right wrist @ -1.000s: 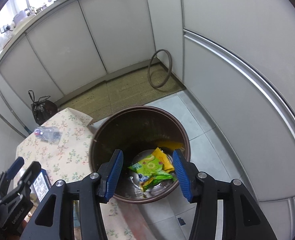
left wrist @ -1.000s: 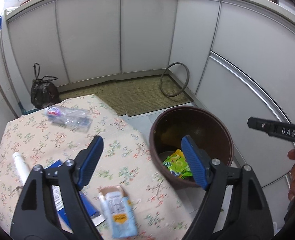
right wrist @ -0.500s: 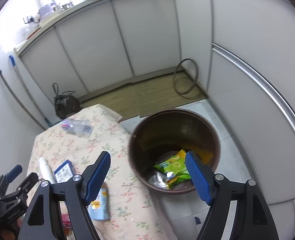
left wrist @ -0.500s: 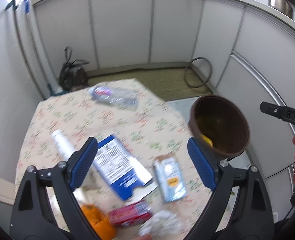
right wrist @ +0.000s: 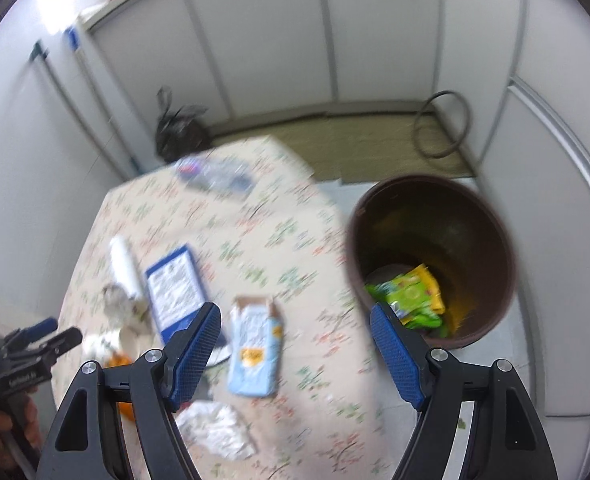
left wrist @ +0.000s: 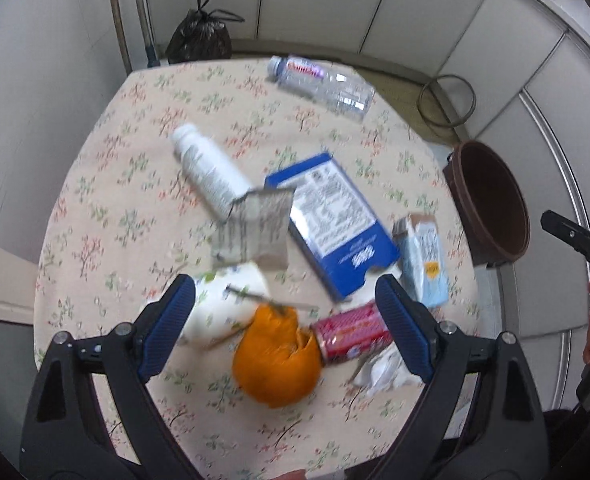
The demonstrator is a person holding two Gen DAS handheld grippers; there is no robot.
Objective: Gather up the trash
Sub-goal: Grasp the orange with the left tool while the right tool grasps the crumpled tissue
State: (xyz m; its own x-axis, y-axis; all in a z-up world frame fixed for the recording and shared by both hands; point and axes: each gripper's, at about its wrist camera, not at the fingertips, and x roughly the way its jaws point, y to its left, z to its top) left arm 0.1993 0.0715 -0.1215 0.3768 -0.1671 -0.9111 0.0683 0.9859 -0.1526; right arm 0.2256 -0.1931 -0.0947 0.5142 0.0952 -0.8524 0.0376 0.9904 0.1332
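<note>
My left gripper (left wrist: 282,300) hangs open over the floral-cloth table (left wrist: 107,208), with nothing between its pads. Below it lie an orange peel (left wrist: 275,360), a red can (left wrist: 351,332) and crumpled tissue (left wrist: 379,368). Farther back lie a blue box (left wrist: 331,216), a silver wrapper (left wrist: 255,228), a white bottle (left wrist: 207,168), a light blue carton (left wrist: 423,260) and a clear bottle (left wrist: 323,80). My right gripper (right wrist: 295,316) is open and empty above the table's edge, between the carton (right wrist: 255,344) and the brown bin (right wrist: 431,216), which holds green and yellow wrappers (right wrist: 411,296).
A tied black bag (left wrist: 199,36) sits on the floor behind the table. A hose ring (left wrist: 447,100) leans on the white cabinets (left wrist: 315,0) by a woven mat (right wrist: 335,136). The bin (left wrist: 491,200) stands right of the table.
Both grippers swung left from the bin toward the table. The left now hangs over the trash pile. The right gripper's jaws opened wider.
</note>
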